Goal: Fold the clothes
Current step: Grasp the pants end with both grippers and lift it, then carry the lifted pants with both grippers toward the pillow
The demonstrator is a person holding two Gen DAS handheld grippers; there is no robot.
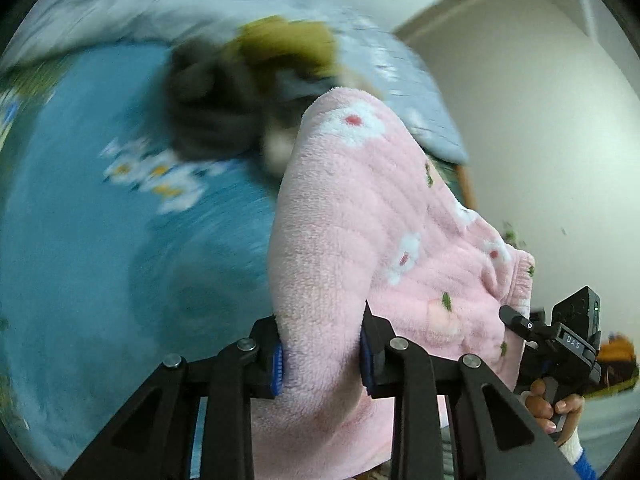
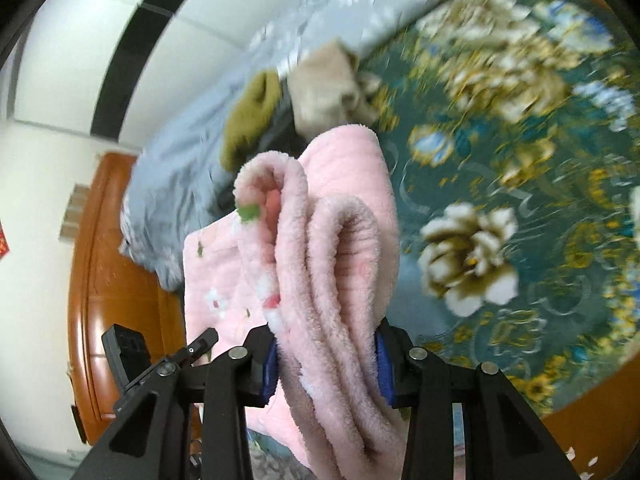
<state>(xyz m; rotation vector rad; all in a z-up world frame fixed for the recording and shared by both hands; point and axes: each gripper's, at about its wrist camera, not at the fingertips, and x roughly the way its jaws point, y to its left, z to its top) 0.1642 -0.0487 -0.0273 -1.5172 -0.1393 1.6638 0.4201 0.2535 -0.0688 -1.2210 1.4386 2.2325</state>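
Observation:
A fluffy pink garment with white flowers (image 1: 360, 216) hangs in the air between both grippers. My left gripper (image 1: 322, 356) is shut on one thick edge of it, the blue pads pressing into the fleece. My right gripper (image 2: 326, 360) is shut on a bunch of several folded layers of the same pink garment (image 2: 332, 248). In the left wrist view the right gripper's body (image 1: 560, 336) and the person's hand (image 1: 552, 408) holding it show at the lower right, behind the cloth.
Below lies a bed with a blue flowered cover (image 1: 80, 200) and a teal sheet with gold flowers (image 2: 500, 160). A pile of olive (image 1: 288, 48), dark grey (image 1: 208, 112) and beige clothes (image 2: 328, 84) lies on it. A pale grey quilt (image 2: 188, 152) and a wooden headboard (image 2: 104, 280) are at the side.

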